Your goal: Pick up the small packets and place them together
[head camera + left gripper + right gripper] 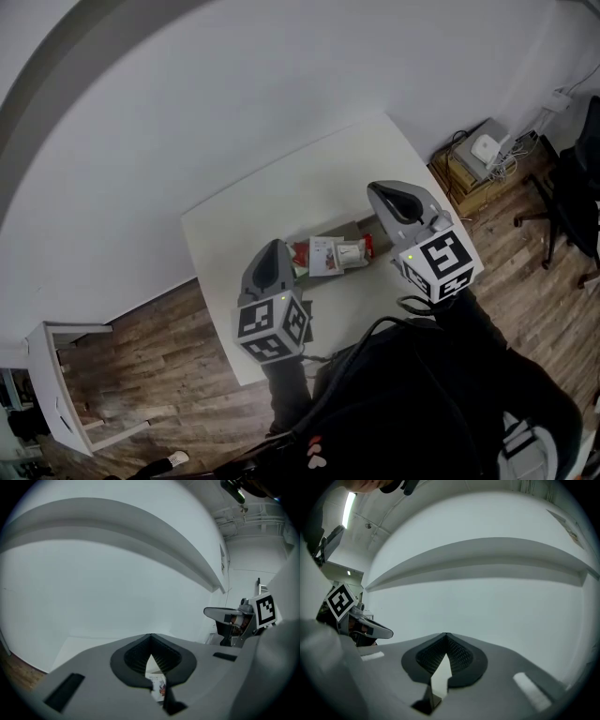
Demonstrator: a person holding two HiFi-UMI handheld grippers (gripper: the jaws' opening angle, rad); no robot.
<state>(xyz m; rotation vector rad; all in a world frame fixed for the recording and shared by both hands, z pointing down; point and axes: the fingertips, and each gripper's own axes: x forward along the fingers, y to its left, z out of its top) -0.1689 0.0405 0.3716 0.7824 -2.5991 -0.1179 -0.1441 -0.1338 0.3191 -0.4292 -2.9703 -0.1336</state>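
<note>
Several small packets, white and red, lie bunched together in the middle of the white table. My left gripper hovers just left of the pile and my right gripper just right of it, both pointing toward the far wall. In the left gripper view the jaws of the left gripper meet at their tips, and one packet shows below through the gap behind them. The right gripper is shut too, with only bare table seen under it. Neither gripper holds anything.
A small white side table stands on the wooden floor at lower left. At right are a cardboard box with a white device and a black office chair. The table's back edge runs along a white wall.
</note>
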